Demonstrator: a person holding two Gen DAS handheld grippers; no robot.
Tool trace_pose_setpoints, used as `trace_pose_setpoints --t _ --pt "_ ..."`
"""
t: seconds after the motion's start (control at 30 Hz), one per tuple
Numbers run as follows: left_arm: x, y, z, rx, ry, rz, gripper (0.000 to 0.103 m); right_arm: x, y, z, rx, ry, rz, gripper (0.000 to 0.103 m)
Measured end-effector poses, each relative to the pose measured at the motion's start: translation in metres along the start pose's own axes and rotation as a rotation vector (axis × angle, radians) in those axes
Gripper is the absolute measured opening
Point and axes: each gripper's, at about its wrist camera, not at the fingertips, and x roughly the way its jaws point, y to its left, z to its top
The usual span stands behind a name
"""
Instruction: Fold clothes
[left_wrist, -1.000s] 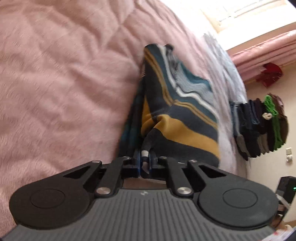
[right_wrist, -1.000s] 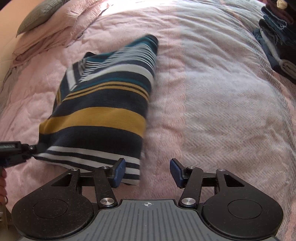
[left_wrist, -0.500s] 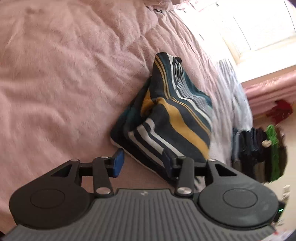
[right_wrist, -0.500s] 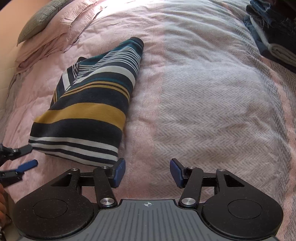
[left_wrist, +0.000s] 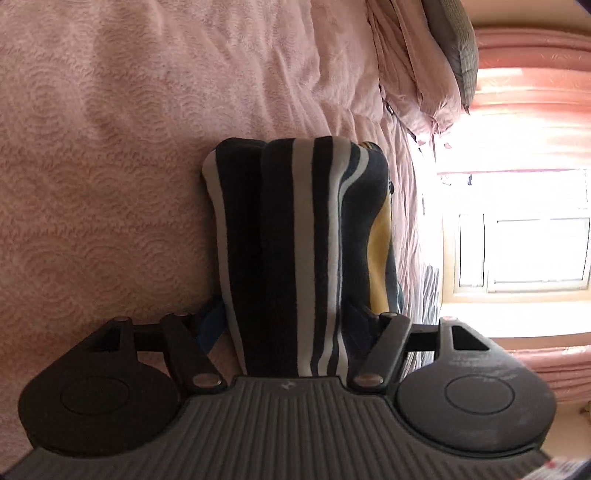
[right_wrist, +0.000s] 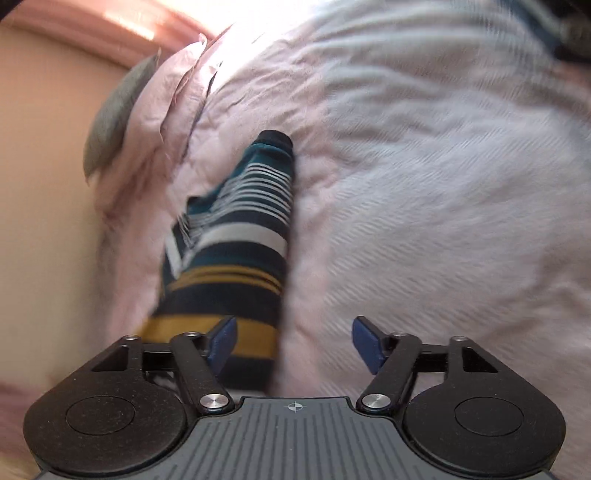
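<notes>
A folded striped garment (left_wrist: 295, 240), navy with white, yellow and teal bands, lies on the pink bed cover (left_wrist: 110, 147). My left gripper (left_wrist: 284, 323) straddles its near end. The jaws are opening, and the cloth fills the gap between the blue pads (left_wrist: 212, 325) without being pinched. In the blurred right wrist view the same garment (right_wrist: 240, 251) runs away from me. My right gripper (right_wrist: 293, 343) is at the garment's right edge, its jaws opening. The left pad (right_wrist: 221, 341) sits over the cloth and the right pad (right_wrist: 365, 343) over bare cover.
Pink pillows and a grey cushion (left_wrist: 454, 44) lie at the head of the bed, near a bright window (left_wrist: 517, 229) and pink curtain (left_wrist: 535, 48). In the right wrist view the grey cushion (right_wrist: 110, 122) is at upper left, and pale bed cover (right_wrist: 443, 184) spreads to the right.
My left gripper let go of the garment's corner, opened, rolled and moved up so the folded end lies between its jaws. My right gripper swung in to the garment's edge and widened.
</notes>
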Motion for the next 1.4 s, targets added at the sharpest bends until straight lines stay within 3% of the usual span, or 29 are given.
trace_pose_setpoints --t 0.1,0.17,0.23,0.27,0.33,0.43,0.5,0.63,0.73,0.8,0.9,1.0,1.1,1.27,1.33,1.4 --pt "0.000 -0.002 0.001 -0.002 -0.042 -0.005 0.063 0.047 -0.013 0.004 0.170 0.076 0.149 0.072" --pt "-0.001 -0.002 0.004 -0.005 -0.059 -0.006 0.063 0.074 -0.014 0.000 0.204 0.099 0.178 0.072" --pt "0.002 -0.003 0.007 -0.014 -0.066 0.002 0.062 0.088 -0.011 -0.006 0.195 0.057 0.190 0.071" --pt "0.003 -0.004 0.008 -0.004 -0.066 0.009 0.059 0.092 -0.008 -0.008 0.199 0.044 0.213 0.065" --pt "0.005 -0.010 0.012 0.035 -0.061 0.016 0.037 0.093 0.000 -0.011 0.171 0.039 0.176 0.046" --pt "-0.001 -0.020 0.023 0.085 -0.025 0.044 0.025 0.080 0.006 -0.023 0.220 0.021 0.164 0.036" --pt "-0.011 -0.032 0.035 0.171 0.008 0.071 0.022 0.068 0.020 -0.045 0.249 0.029 0.164 0.033" --pt "-0.041 -0.050 0.078 0.324 -0.027 0.109 0.020 0.069 0.050 -0.115 0.329 0.170 0.205 0.029" --pt "-0.043 -0.057 0.106 0.446 -0.003 0.180 0.021 0.090 0.065 -0.134 0.232 0.370 0.198 0.029" --pt "-0.033 -0.053 0.113 0.495 0.058 0.211 0.024 0.090 0.070 -0.119 0.093 0.416 0.138 0.034" --pt "-0.041 -0.042 0.108 0.508 0.070 0.216 0.029 0.063 0.071 -0.073 -0.184 0.359 0.049 0.064" --pt "-0.054 -0.036 0.104 0.495 0.052 0.204 0.037 0.037 0.063 -0.014 -0.374 0.247 0.006 0.070" --pt "-0.060 -0.025 0.101 0.444 0.066 0.188 0.049 0.047 0.064 0.042 -0.502 0.224 -0.024 0.074" --pt "-0.054 -0.011 0.100 0.395 0.063 0.154 0.057 0.116 0.071 0.098 -0.532 0.289 0.040 0.075" --pt "-0.047 -0.009 0.104 0.380 0.060 0.138 0.059 0.149 0.074 0.101 -0.529 0.365 0.075 0.076" --pt "-0.039 -0.007 0.109 0.365 0.060 0.116 0.061 0.170 0.066 0.097 -0.538 0.403 0.051 0.075"
